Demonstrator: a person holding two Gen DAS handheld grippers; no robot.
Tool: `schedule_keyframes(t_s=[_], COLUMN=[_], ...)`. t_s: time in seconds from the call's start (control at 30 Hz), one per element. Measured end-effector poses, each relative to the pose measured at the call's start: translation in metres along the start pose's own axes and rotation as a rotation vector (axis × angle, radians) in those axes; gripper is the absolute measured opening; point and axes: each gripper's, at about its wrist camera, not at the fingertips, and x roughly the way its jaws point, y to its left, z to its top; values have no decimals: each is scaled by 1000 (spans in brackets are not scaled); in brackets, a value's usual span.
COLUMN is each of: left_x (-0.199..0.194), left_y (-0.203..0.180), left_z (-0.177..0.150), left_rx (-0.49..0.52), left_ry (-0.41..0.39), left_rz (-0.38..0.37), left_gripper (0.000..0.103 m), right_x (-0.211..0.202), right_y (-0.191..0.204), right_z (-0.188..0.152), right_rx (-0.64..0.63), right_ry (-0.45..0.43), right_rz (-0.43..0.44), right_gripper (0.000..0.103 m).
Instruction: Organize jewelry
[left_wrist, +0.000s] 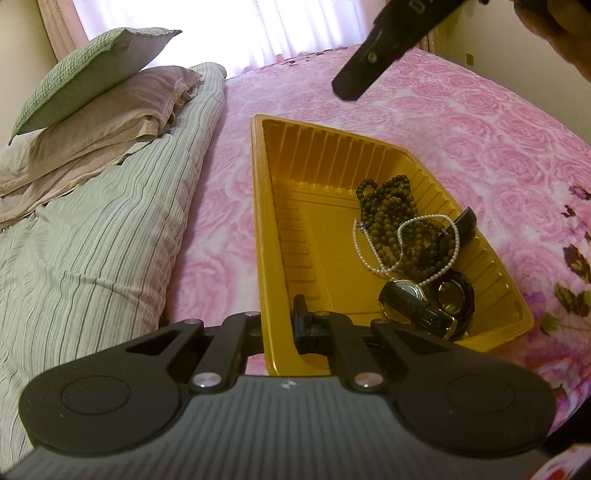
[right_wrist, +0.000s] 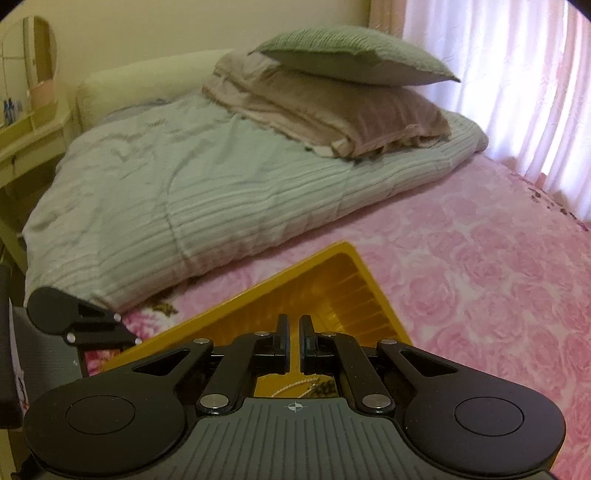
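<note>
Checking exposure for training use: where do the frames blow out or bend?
Left wrist view: window blown out white; tray edges splay from fisheye. Right wrist view: curtain overexposed, bedding soft and dim, corners vignetted black.

I see a bed covered by a pink rose-patterned blanket (left_wrist: 424, 110). Directly on it sits a yellow ribbed plastic tray (left_wrist: 288, 206). Beside the tray, along the blanket's left, lies a folded pale green striped quilt (left_wrist: 92, 236). In my right wrist view the same quilt (right_wrist: 207, 192) spreads from the tray's (right_wrist: 343, 273) far corner toward the headboard.
</note>
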Motion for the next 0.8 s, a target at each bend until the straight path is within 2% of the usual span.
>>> schedule_keyframes(t_s=[0.2,0.4,0.43,0.47,0.5,0.53,0.57,0.8], left_x=[0,1,1,1,2,2,3,7], left_y=[0,4,4,5,5,5,6,16], left_z=[0,-2,-3,-3,-2,-2,-2,-8], left_rx=[0,-11,-12,-13,-15,-15,-17,-67], left_ry=[0,4,5,6,7,8,8,14], left_rz=[0,-7,-8,-9,-10,-12,-14,-44], left_gripper=[6,6,6,6,6,6,6,9], right_x=[-9,-24,-27,-31,-35,-39,-43,-70], right_y=[-11,-22,-24,-27,-29,-31,-33,-41], right_z=[-8,-33,-39,-47,-55,-64,-72,-139], right_rx=[40,128,160,194,224,258,285,533], right_ry=[-12,-23,-30,-35,-40,-46,-49,-54], right_rz=[-20,-37,-37,-37,-40,-45,-52,-95], right_gripper=[3,5,12,30,52,59,64,66])
